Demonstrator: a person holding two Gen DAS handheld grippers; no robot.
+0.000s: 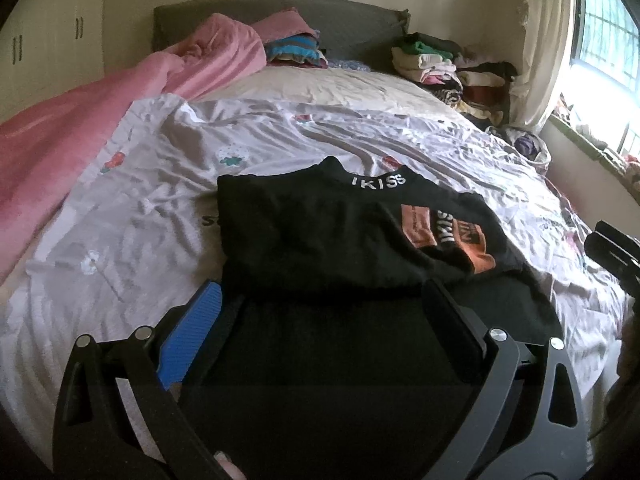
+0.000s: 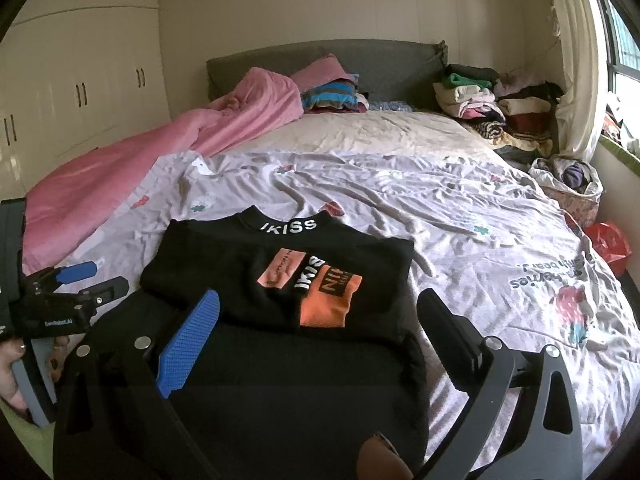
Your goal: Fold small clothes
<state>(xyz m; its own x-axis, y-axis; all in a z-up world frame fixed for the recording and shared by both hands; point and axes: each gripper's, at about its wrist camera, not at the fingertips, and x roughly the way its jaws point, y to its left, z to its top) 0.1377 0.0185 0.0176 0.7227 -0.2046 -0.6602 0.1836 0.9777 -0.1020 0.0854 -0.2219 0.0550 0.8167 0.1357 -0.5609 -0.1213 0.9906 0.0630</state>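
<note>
bed (image 2: 460,216); black top (image 2: 248,264) folded, hem hidden.

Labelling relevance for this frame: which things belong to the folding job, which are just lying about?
Job: black printed T-shirt, half folded on the bed; left gripper and right gripper, jaws open.

Lying about: pink fleece blanket; folded clothes stacks; red plastic bag; white wardrobe.

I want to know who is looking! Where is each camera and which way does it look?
Left wrist: on the left tool, looking up the bed over the shirt; a fingertip shows.
Right wrist: on the right tool, facing likewise; the left tool and hand show.
Shared: shirt, bed, pink blanket, clothes pile.
</note>
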